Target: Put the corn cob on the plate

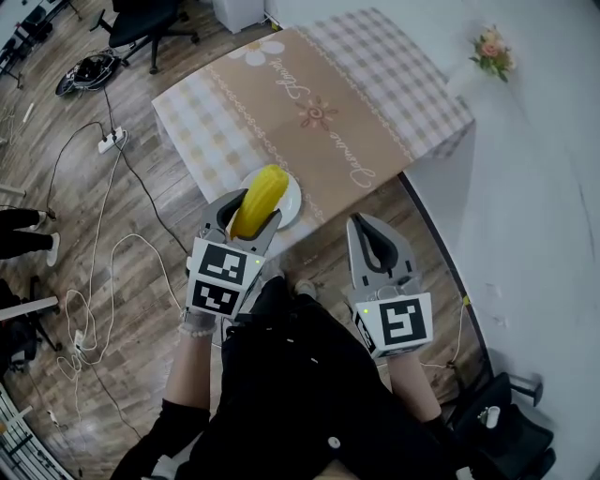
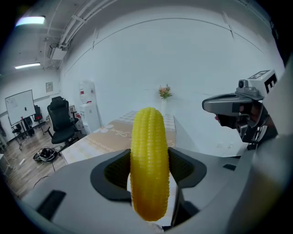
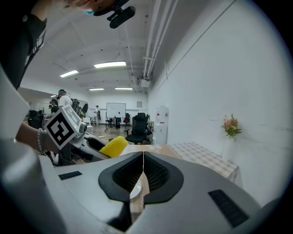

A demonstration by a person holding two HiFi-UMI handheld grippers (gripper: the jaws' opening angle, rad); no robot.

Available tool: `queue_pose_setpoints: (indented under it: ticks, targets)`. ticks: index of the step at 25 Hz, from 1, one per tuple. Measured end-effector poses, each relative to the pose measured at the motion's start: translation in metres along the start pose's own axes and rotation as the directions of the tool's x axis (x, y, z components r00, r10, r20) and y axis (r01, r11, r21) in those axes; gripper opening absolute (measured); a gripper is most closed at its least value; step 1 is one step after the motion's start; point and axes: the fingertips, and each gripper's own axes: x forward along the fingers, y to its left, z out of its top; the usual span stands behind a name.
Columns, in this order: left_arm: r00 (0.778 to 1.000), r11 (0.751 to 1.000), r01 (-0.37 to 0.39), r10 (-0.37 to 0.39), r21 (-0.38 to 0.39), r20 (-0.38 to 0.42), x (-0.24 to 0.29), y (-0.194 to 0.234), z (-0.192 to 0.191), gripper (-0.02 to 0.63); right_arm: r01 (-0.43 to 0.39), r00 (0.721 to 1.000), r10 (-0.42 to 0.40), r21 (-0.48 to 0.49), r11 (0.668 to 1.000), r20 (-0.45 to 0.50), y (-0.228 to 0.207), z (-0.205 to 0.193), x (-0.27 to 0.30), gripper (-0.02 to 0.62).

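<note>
My left gripper (image 1: 251, 214) is shut on the yellow corn cob (image 1: 258, 199), which sticks out forward past the jaws. In the left gripper view the corn cob (image 2: 148, 160) stands between the two dark pads. It hangs above the white plate (image 1: 290, 207) at the near edge of the table (image 1: 309, 112). My right gripper (image 1: 375, 240) is shut with nothing in it, held off the table's near right side. In the right gripper view its pads (image 3: 153, 176) meet, with the corn cob (image 3: 114, 146) to their left.
A tan and checked cloth covers the table. A small flower vase (image 1: 492, 49) stands at the far right by the white wall. Cables and a power strip (image 1: 112, 141) lie on the wooden floor at the left. An office chair (image 1: 141, 21) stands beyond.
</note>
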Motion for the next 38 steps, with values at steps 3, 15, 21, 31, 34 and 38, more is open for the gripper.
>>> queue_pose_setpoints:
  ticks: [3, 15, 21, 31, 34, 38]
  targets:
    - [1.0, 1.0, 0.013, -0.013, -0.008, -0.019, 0.009, 0.003, -0.007, 0.255, 0.007, 1.0, -0.007, 0.004, 1.0, -0.006, 0.0, -0.002, 0.002, 0.041]
    - [0.993, 0.997, 0.047, -0.053, -0.059, -0.102, 0.042, 0.016, -0.038, 0.255, 0.049, 0.998, -0.048, 0.015, 0.999, -0.035, -0.003, -0.009, 0.003, 0.041]
    - [0.986, 0.997, 0.064, -0.07, -0.043, -0.152, 0.062, 0.019, -0.054, 0.255, 0.064, 0.997, -0.064, 0.01, 0.998, -0.05, -0.003, -0.01, 0.005, 0.041]
    - [0.973, 0.993, 0.094, -0.107, -0.076, -0.206, 0.088, 0.026, -0.074, 0.255, 0.087, 0.993, -0.087, -0.004, 0.996, -0.081, -0.005, -0.013, 0.006, 0.041]
    - [0.97, 0.993, 0.085, -0.101, -0.08, -0.222, 0.096, 0.031, -0.083, 0.255, 0.085, 0.993, -0.084, 0.004, 0.996, -0.087, -0.004, -0.014, 0.007, 0.041]
    - [0.96, 0.992, 0.095, -0.114, -0.087, -0.254, 0.102, 0.029, -0.093, 0.255, 0.083, 0.992, -0.082, 0.015, 0.996, -0.095, -0.002, -0.015, 0.01, 0.041]
